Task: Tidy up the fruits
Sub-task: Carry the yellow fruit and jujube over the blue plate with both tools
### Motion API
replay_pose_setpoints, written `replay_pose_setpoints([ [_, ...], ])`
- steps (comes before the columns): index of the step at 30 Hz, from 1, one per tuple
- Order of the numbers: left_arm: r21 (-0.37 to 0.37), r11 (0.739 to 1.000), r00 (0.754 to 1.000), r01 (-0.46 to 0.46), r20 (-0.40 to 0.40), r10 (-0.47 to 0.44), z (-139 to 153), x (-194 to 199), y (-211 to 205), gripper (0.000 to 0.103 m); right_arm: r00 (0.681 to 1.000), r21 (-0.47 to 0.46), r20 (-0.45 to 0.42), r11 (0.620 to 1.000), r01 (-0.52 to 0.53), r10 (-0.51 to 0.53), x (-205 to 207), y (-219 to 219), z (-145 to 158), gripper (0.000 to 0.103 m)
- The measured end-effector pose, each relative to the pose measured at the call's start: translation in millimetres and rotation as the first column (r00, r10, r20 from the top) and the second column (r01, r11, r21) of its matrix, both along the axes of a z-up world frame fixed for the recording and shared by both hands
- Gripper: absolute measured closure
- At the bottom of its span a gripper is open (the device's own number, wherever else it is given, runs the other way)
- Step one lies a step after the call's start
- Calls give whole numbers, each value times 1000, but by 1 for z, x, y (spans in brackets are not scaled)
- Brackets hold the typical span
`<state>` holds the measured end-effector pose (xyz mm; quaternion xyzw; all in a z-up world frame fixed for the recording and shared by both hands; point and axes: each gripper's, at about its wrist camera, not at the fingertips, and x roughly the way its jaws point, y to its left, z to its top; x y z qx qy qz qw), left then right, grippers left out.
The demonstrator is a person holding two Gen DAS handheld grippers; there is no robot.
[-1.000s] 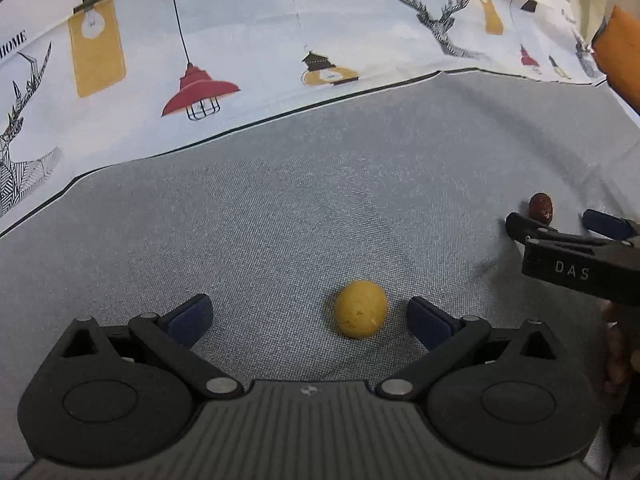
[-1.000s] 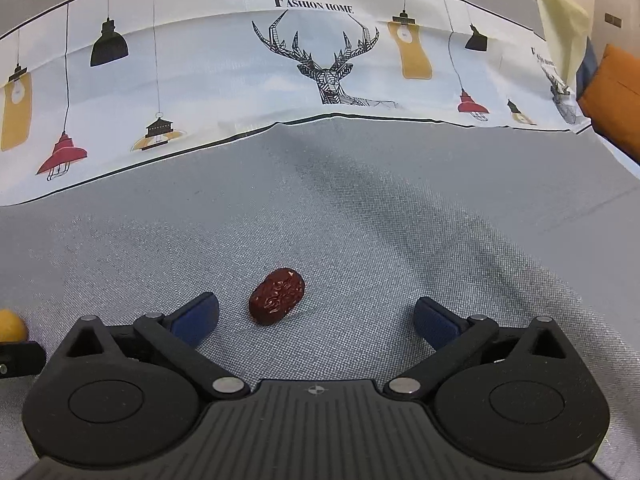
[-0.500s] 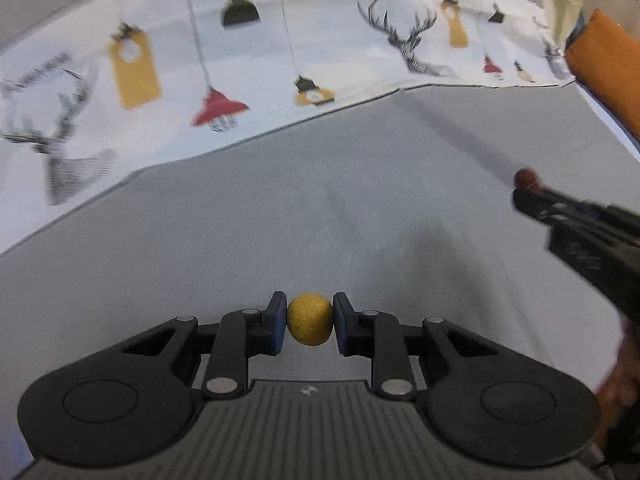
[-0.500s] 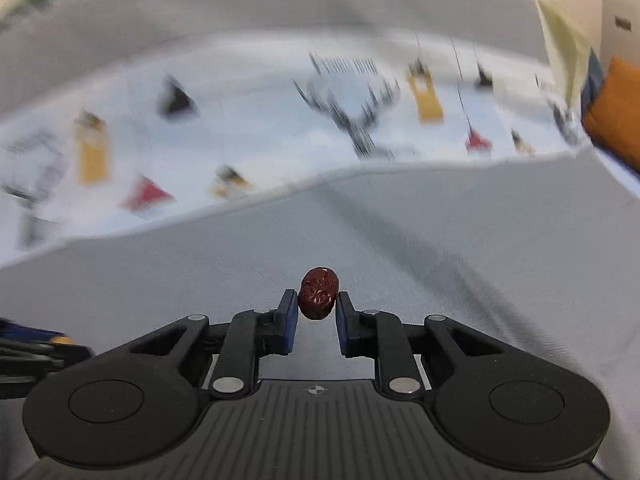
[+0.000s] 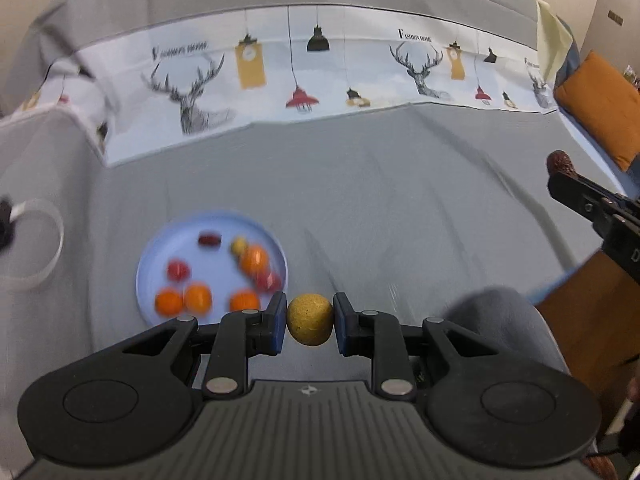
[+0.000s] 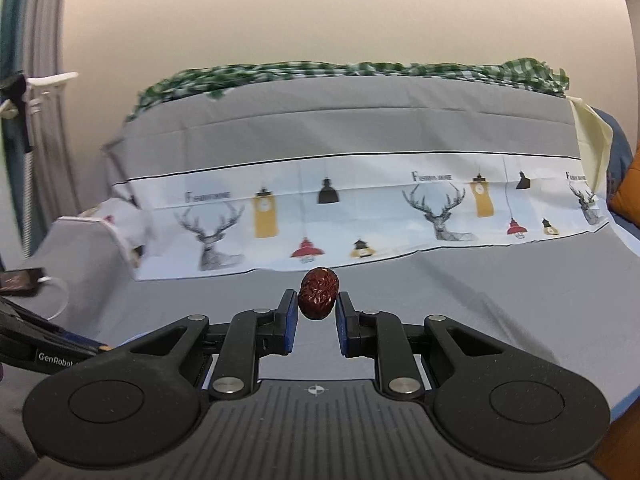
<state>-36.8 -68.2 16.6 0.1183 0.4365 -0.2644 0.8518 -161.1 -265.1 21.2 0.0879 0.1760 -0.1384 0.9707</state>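
Left wrist view: left gripper (image 5: 310, 325) clamps a yellow fruit (image 5: 310, 324) at lower centre; a blurred blue plate (image 5: 152, 260) of what look like fruits lies centre-left. Right gripper (image 6: 317, 312) pinches a red date (image 6: 319, 294); "Fashion Home" cloth (image 6: 360, 216) beyond.

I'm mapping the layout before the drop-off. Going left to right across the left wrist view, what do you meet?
White strap loop → blue plate holding fruit → yellow fruit clamped in the left gripper → red date held by the right gripper → orange cushion.
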Motion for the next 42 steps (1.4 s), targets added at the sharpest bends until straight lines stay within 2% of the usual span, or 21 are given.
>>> replay_pose_setpoints([
  [8, -41, 998, 999, -46, 23, 47, 12, -45, 38, 76, 999, -14, 13, 999, -53, 53, -44, 50, 5, 82],
  [17, -78, 992, 995, -94, 34, 97, 24, -54, 66, 76, 994, -56, 41, 994, -97, 99, -57, 79, 17, 82],
  [32, -92, 987, 989, -131, 50, 136, 29, -51, 86, 76, 991, -74, 27, 989, -129, 131, -50, 96, 17, 82],
  [42, -82, 980, 982, -181, 34, 184, 23, -26, 98, 76, 984, -75, -21, 981, -180, 179, -18, 105, 10, 82],
])
